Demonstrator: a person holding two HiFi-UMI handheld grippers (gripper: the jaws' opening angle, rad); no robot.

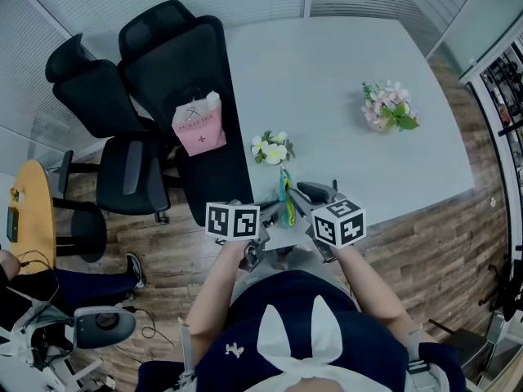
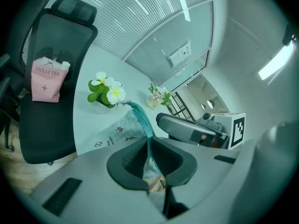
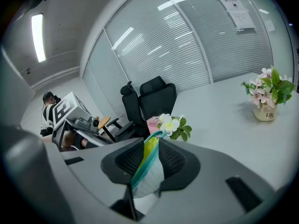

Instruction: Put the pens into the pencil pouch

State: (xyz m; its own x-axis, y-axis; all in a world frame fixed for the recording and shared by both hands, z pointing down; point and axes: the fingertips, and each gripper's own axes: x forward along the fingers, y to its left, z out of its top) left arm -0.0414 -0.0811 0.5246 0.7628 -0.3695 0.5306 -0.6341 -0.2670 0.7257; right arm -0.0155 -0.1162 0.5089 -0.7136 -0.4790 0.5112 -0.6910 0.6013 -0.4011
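Observation:
The pencil pouch [image 1: 284, 209] is white with small doodles, a teal zipper and a yellow lining, and it stands at the table's near edge between my two grippers. My left gripper [image 1: 270, 220] is shut on the pouch's [image 2: 117, 133] zipper edge, which runs up between its pads [image 2: 133, 155]. My right gripper [image 1: 301, 209] has the opposite rim of the pouch [image 3: 148, 167] between its jaws, which stand a little apart, loose around the fabric. I see no pen in any view.
A small pot of white flowers [image 1: 272, 148] stands just beyond the pouch. A vase of pink flowers [image 1: 390, 106] sits at the far right of the pale table [image 1: 343, 55]. Black office chairs [image 1: 176, 55] stand at the left, one bearing a pink paper bag [image 1: 198, 125].

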